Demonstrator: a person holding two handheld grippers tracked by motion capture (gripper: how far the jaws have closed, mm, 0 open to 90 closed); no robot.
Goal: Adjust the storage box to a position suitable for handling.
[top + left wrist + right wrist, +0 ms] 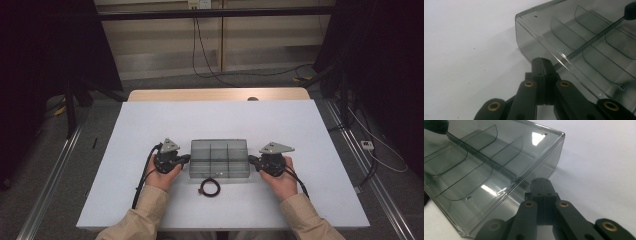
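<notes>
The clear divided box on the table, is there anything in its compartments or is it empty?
Empty. The clear box shows bare compartment floors between its dividers in both gripper views, and the small dark cable coil lies outside it on the table.

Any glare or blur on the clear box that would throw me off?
Right gripper view: bright glare patches on the clear divided box near its far corner and on its near wall; the right claw is sharp. Left gripper view: thin highlights along the box's rim, dividers soft and hazy farther off. High view: even light, dark surroundings; the small cord loop looks coarse.
</notes>
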